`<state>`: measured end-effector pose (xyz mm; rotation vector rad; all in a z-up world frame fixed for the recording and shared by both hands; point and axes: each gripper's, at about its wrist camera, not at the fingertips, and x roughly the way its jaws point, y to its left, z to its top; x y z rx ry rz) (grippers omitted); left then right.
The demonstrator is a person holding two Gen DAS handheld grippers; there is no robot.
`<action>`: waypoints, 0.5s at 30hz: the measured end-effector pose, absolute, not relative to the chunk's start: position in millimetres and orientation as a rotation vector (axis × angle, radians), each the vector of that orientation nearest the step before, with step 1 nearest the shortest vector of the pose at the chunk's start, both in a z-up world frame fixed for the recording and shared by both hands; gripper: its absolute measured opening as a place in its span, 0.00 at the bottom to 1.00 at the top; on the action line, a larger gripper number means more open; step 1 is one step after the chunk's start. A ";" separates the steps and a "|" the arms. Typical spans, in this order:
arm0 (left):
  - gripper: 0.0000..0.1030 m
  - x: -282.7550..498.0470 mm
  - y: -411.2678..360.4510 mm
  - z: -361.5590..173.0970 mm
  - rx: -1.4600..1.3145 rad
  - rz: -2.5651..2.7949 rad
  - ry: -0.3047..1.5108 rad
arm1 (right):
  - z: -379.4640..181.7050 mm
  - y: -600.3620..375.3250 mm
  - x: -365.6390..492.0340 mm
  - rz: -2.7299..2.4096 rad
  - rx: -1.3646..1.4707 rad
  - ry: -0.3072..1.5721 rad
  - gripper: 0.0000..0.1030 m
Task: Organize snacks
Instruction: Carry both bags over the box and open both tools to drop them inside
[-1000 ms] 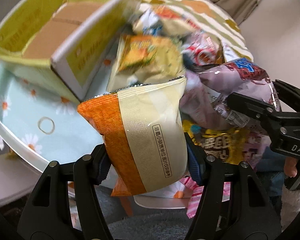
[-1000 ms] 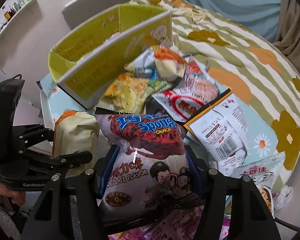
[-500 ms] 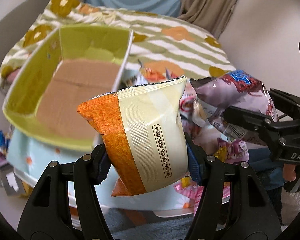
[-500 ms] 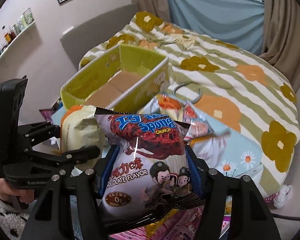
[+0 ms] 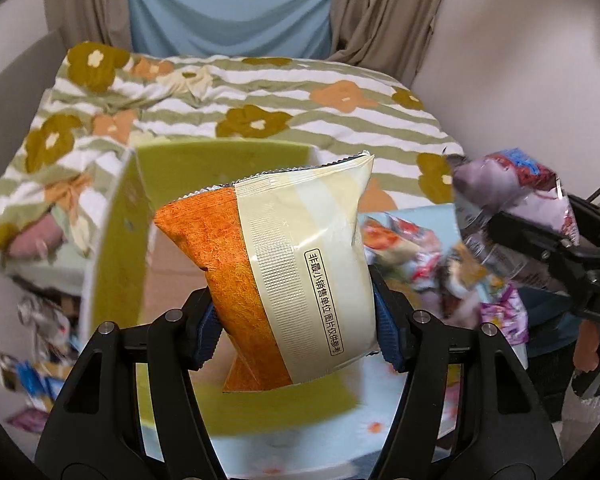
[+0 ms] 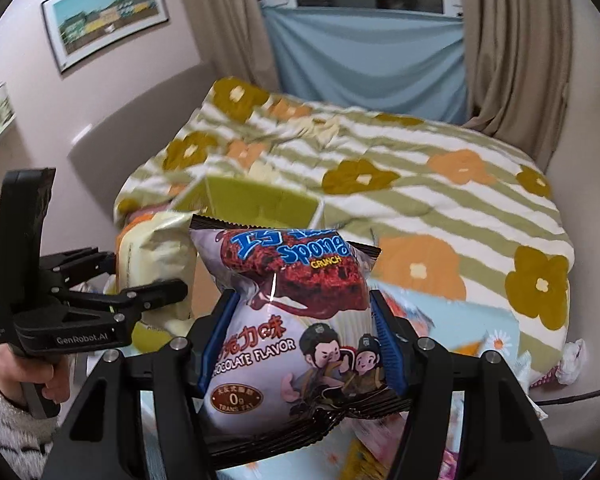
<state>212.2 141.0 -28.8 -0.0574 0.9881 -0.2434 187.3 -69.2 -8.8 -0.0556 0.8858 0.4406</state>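
Observation:
My left gripper [image 5: 296, 328] is shut on an orange and cream snack bag [image 5: 284, 272], held up in front of an open yellow-green cardboard box [image 5: 116, 248]. My right gripper [image 6: 300, 344] is shut on a purple chocolate Sponge Crunch bag [image 6: 292, 320]. That bag and the right gripper also show at the right of the left wrist view [image 5: 512, 200]. The left gripper with the cream bag [image 6: 156, 256] shows at the left of the right wrist view. The box [image 6: 260, 200] sits behind both bags there.
A heap of loose snack packets [image 5: 420, 256] lies on a light blue daisy-print surface [image 5: 404, 412] right of the box. A bed with a striped flower duvet [image 6: 420, 168] is behind. More packets [image 5: 40, 360] lie low at the left.
Both grippers have lifted with their bags and tilted up, so the view now looks across the bed. The box has shifted from upper left to straight behind the left bag.

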 end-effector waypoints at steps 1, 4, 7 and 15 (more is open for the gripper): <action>0.61 220.7 151.1 -29.8 -0.052 -0.244 0.987 | -8.3 -60.6 193.1 0.424 -0.048 0.877 0.58; 0.61 247.4 179.8 -36.2 -0.035 -0.244 0.995 | -10.5 -32.3 209.5 0.358 -0.033 0.844 0.58; 0.61 273.9 200.8 -52.3 -0.028 -0.245 1.012 | -21.6 -6.7 229.0 0.274 -0.010 0.847 0.58; 0.61 325.3 220.9 -113.9 -0.008 -0.230 1.093 | -66.4 43.8 270.7 0.184 -0.006 0.918 0.58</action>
